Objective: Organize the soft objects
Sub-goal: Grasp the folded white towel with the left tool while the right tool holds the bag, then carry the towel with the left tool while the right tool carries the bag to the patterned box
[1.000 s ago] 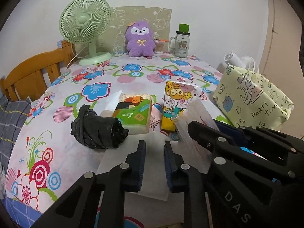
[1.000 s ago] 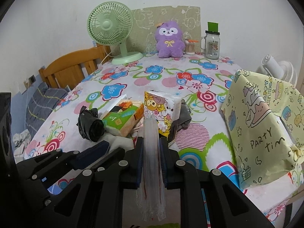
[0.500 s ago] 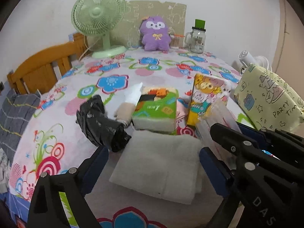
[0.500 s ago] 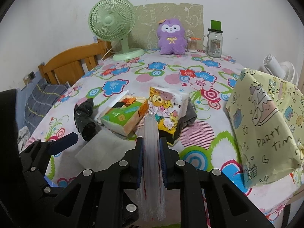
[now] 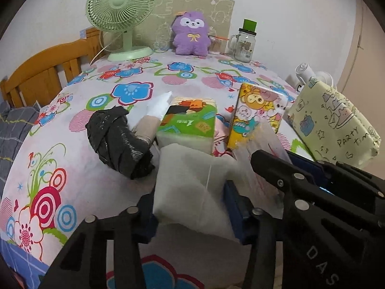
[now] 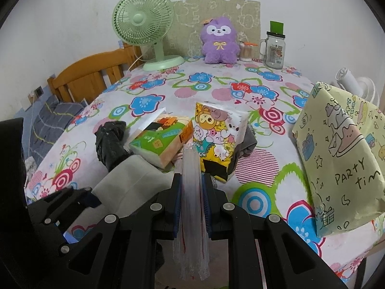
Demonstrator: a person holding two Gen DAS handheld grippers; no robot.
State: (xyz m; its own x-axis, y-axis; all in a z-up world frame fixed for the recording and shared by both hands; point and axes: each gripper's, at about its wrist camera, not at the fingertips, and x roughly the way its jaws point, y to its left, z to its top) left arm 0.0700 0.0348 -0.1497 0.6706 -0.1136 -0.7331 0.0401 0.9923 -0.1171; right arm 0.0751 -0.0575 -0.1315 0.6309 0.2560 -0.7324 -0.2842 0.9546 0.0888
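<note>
My left gripper (image 5: 190,207) is shut on a folded white cloth (image 5: 192,187) and holds its near end off the table; the cloth also shows in the right wrist view (image 6: 127,183). My right gripper (image 6: 192,204) is shut on a bundle of clear plastic bags (image 6: 191,192), which also shows in the left wrist view (image 5: 259,144). Just beyond lie a rolled black bag (image 5: 118,139), a green tissue pack (image 5: 190,122) and a yellow cartoon tissue pack (image 5: 255,113). A purple plush toy (image 5: 191,36) sits at the far edge.
A yellow "Party time" bag (image 6: 336,154) stands at the right. A green fan (image 5: 120,14), a glass mug jar (image 5: 244,43) and a cotton swab jar (image 6: 246,51) stand at the back. A wooden chair (image 5: 43,74) is at the left, beside the flowered tablecloth (image 5: 144,72).
My left gripper opened wide, then closed on the white cloth and raised its near end. My right gripper kept holding the plastic bags and shifted slightly.
</note>
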